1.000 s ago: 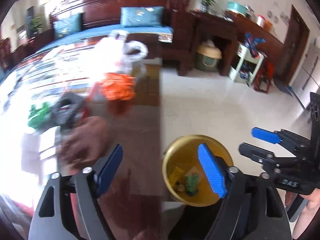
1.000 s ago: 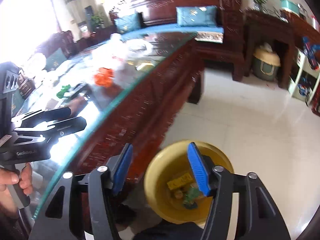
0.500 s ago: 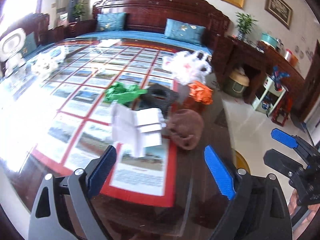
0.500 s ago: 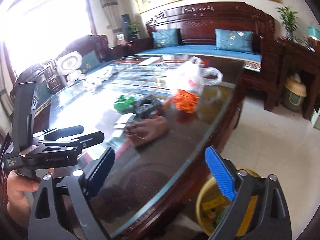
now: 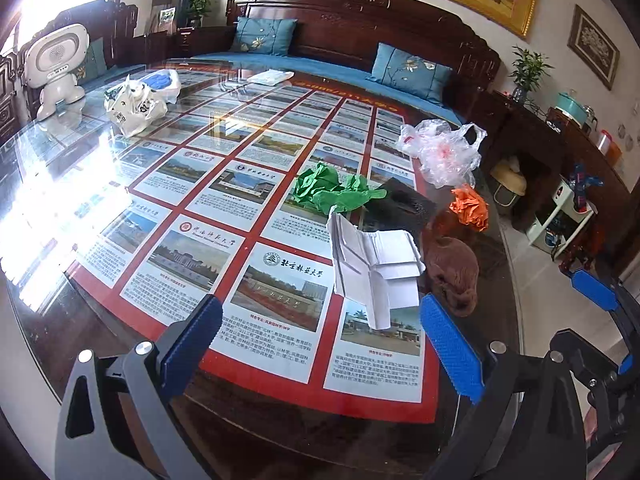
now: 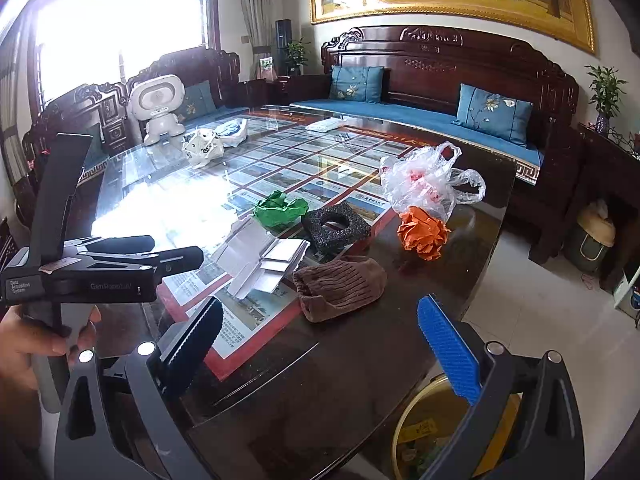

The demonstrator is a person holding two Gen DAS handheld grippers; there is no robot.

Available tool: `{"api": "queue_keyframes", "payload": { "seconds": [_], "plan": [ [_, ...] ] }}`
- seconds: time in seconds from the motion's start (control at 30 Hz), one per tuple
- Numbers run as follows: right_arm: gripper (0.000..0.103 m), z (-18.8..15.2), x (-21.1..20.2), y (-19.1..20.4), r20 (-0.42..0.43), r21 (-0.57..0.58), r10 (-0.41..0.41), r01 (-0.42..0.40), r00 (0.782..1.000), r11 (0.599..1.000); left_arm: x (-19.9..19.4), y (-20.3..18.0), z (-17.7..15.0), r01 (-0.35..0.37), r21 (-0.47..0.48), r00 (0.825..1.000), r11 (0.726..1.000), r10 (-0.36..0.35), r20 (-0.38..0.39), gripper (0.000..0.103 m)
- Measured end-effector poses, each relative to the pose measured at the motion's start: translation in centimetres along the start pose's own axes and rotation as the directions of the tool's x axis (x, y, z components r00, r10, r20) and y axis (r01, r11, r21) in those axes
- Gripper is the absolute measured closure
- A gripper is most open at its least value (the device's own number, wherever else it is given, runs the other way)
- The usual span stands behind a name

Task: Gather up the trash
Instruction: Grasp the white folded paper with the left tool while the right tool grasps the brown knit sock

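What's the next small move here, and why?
Probably bring the left hand-held gripper forward and down onto the folded white paper. Both hand-held grippers are empty, jaws opening; the paper lies nearest, straight ahead between the left fingers. The brown knit cloth beside it suits the right hand-held gripper, with the yellow bin on the floor below.

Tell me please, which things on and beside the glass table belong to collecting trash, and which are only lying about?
Belong to the job:
- green crumpled paper
- orange crumpled paper
- folded white paper
- black foam ring
- clear plastic bag
- yellow bin on the floor

Probably just lying about:
- brown knitted cloth, though this is uncertain
- white robot toy
- blue cushions
- potted plant
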State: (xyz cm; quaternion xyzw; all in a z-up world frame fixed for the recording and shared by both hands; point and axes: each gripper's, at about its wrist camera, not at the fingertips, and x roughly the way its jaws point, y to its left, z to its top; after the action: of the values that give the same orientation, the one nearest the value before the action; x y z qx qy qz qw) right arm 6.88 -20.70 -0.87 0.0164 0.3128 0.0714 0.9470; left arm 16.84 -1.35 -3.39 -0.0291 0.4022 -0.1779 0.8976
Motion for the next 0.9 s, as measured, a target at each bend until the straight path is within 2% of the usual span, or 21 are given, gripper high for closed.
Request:
{"api": "queue_keyframes", "payload": {
  "seconds": [0.3, 0.6, 0.67, 0.77, 0.83, 0.9],
  "plan": [
    [0.008, -0.1, 1.9, -1.6, -0.025, 0.040, 0.029, -0.028, 0.999, 0.999, 4.4, -0.7, 0.9, 0.033, -0.014, 0.997, 0.999, -0.034, -0.076, 0.004],
    [0.008, 0.5, 4.1, -3.1, -0.041, 0.070, 0.055, -0.052, 0.998, 0.996, 7.1, -1.2, 2.7, 0.128, -0.073, 0.985, 0.989, -0.135, -0.110, 0.005],
    [0.008, 0.6, 4.6, -3.3, -0.043, 0.071, 0.058, -0.055, 0.997, 0.996, 7.3, -1.3, 3.0, 0.131, -0.070, 0.985, 0.989, -0.138, -0.107, 0.009],
    [0.008, 0.7, 5.2, -3.5, -0.043, 0.075, 0.065, -0.062, 0.997, 0.995, 7.5, -1.3, 3.2, 0.134, -0.064, 0.985, 0.989, -0.140, -0.105, 0.020],
    [0.009, 0.9, 5.6, -3.6, -0.045, 0.076, 0.067, -0.064, 0.997, 0.995, 7.7, -1.5, 3.4, 0.113, -0.036, 0.988, 0.993, -0.116, -0.101, 0.037],
    [0.009, 1.1, 6.1, -3.6, -0.046, 0.073, 0.069, -0.066, 0.997, 0.995, 7.8, -1.6, 3.4, 0.101, -0.015, 0.990, 0.995, -0.102, -0.098, 0.045]
  ]
}}
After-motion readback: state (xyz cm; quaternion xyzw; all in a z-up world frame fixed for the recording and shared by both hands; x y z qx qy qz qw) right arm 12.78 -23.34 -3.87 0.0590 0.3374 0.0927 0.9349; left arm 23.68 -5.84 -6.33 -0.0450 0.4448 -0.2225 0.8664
